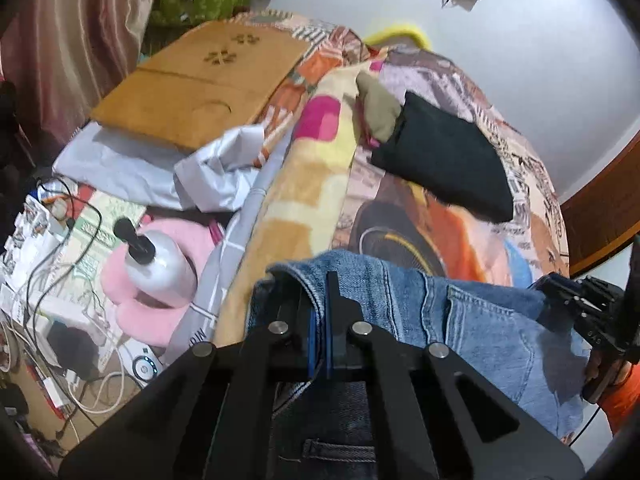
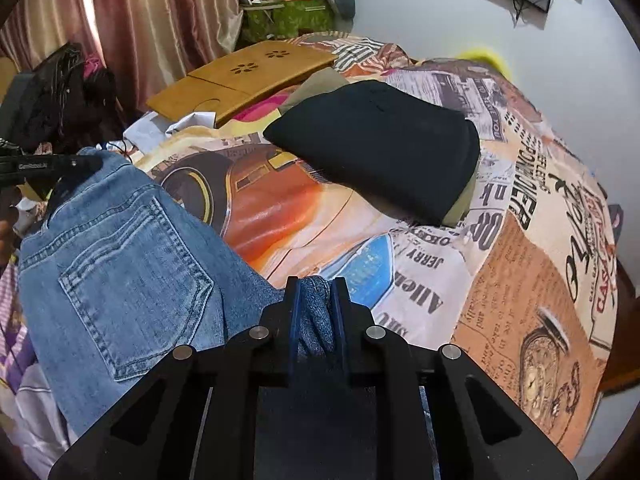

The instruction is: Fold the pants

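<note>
I hold jeans (image 2: 120, 264) stretched between both grippers, raised over bed (image 2: 532, 280). Left gripper (image 1: 318, 292) jaws nearly closed, pinching denim edge. Right gripper (image 2: 316, 300) jaws clamped on bunched denim. I judge fold under way, not finished: pair not yet laid flat or stacked. Count: one jeans in hand, one folded black garment (image 2: 380, 148) on bed with olive piece (image 1: 378, 114) beneath, one wooden lap tray (image 2: 244, 76).

Folded black garment (image 2: 376, 152) on printed bedspread (image 2: 520, 264); wooden lap tray (image 1: 200, 88) beside; pump bottle (image 1: 156, 264) on pink cushion (image 1: 168, 312)
</note>
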{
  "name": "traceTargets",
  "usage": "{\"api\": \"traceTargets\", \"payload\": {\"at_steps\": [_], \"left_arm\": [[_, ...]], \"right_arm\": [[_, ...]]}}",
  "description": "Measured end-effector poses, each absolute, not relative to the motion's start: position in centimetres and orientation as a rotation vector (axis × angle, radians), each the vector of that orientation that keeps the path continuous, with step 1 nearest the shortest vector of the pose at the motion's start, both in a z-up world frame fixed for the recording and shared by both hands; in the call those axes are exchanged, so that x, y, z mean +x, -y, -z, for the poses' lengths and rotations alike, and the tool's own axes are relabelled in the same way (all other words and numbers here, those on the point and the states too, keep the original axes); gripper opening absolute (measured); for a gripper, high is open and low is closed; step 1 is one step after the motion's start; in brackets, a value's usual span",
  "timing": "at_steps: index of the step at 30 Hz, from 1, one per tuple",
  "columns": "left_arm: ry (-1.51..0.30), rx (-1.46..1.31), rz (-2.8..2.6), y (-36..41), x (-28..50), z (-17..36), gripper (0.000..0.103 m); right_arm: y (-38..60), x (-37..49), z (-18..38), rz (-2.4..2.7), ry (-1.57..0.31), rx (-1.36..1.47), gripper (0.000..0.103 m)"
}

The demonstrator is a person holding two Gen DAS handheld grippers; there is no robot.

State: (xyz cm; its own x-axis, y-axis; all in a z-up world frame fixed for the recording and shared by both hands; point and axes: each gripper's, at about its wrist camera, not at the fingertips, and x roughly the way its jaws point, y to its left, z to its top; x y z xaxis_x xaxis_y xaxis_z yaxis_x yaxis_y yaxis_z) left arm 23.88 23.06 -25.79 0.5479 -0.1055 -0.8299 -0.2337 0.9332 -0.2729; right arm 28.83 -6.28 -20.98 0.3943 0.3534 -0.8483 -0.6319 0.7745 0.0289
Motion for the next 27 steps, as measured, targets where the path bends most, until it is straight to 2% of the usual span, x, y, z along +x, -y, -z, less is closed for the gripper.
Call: {"api": "traceTargets", "payload": {"at_steps": [7, 11, 15, 18, 20, 24, 27], "left_arm": [[-0.973, -0.274, -0.103, -23.5, 24.2, 24.0, 0.004], [-1.046, -0.246, -0.112, -23.6, 26.2, 26.2, 0.006], [-1.127, -0.259, -0.104, -24.0, 27.1, 27.9, 0.018], [-1.097, -0.288, -0.116, -24.8, 25.8, 26.4, 0.022], [-1.06, -0.28, -0.125, -25.2, 24.5, 25.0, 0.026], [-1.023, -0.281, -0.139, -25.9, 21.1, 23.0, 0.033], [-1.02, -0.28, -0.13, -25.9, 18.4, 22.7, 0.034]], "right_arm": [[7.1, 30.5, 20.5, -0.63, -0.977, -0.255, 0.012], [6.7, 31.5, 21.9, -0.612, -1.029, -0.256, 0.012], [7.0, 31.5, 21.9, -0.602, -1.049, -0.252, 0.014], [8.1, 30.9, 20.3, -0.58, -1.044, -0.233, 0.024], [9.3, 30.1, 18.9, -0.563, -1.015, -0.209, 0.035], [11.6, 27.6, 16.1, -0.527, -0.945, -0.175, 0.044], [13.1, 25.6, 14.9, -0.496, -0.904, -0.164, 0.05]]}}
